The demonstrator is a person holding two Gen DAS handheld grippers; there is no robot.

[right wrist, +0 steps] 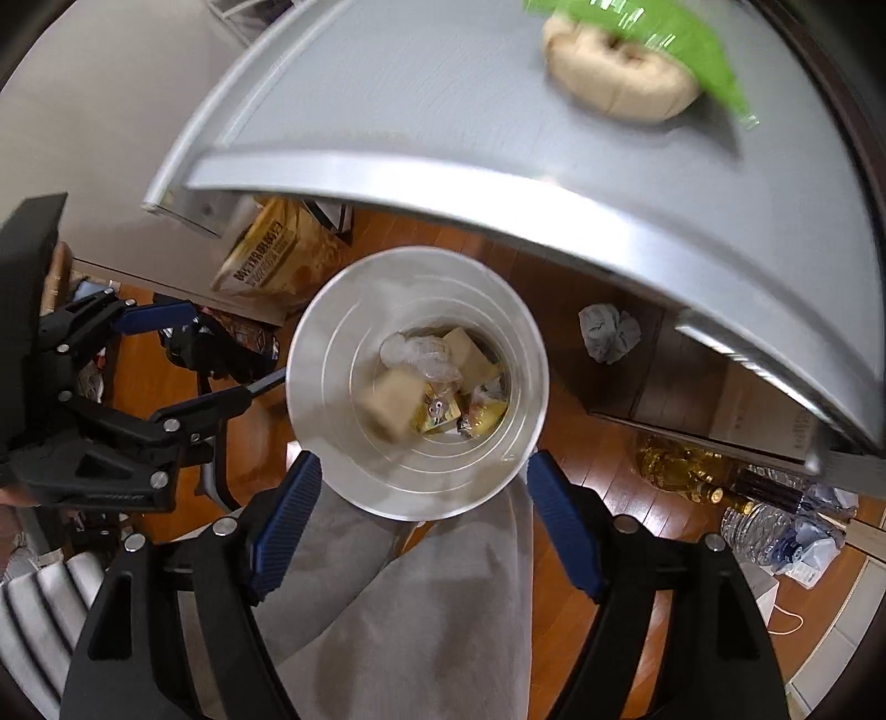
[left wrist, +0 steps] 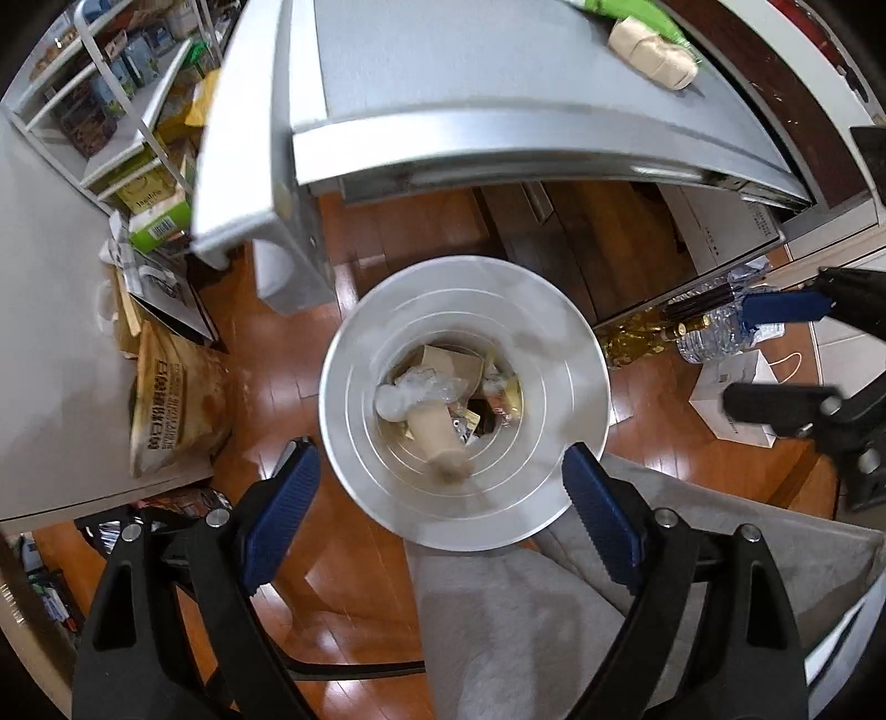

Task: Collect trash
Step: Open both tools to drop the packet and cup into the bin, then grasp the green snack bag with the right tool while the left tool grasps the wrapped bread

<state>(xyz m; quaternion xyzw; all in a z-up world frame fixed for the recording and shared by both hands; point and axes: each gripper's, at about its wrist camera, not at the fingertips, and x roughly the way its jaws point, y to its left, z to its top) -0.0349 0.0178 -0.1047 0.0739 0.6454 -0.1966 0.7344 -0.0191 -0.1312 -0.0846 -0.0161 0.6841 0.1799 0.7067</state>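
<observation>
Brushed metal filled both views: the bin (left wrist: 465,399) stood on the wooden floor (left wrist: 288,387) right under my two claws, with paper cups, crumpled clear plastic and yellow wrappers already piled at its bottom. A beige paper cup (right wrist: 390,407) showed blurred inside the bin, so I judged it was dropping or had only just landed. My left claw (left wrist: 443,515) hung with its jaws spread wide and nothing between them, and my right claw (right wrist: 423,526) was likewise parted and empty, both aimed almost straight down at the bin mouth. More rubbish remained: a beige crumpled wad (right wrist: 620,83) and a green wrapper (right wrist: 664,50) lay together on the grey tabletop (left wrist: 498,83), and a grey ball of paper (right wrist: 609,332) sat on the floor under it. The risks I saw were mostly of crowding. The two claws hovered close together, so swinging one toward the tabletop could have knocked the other. The tabletop edge jutted close above the bin, and a careless lift could have struck it. The person's grey-trousered leg (right wrist: 415,609) touched the bin's rim in the right view, so a shift of the knee might have tipped it.
</observation>
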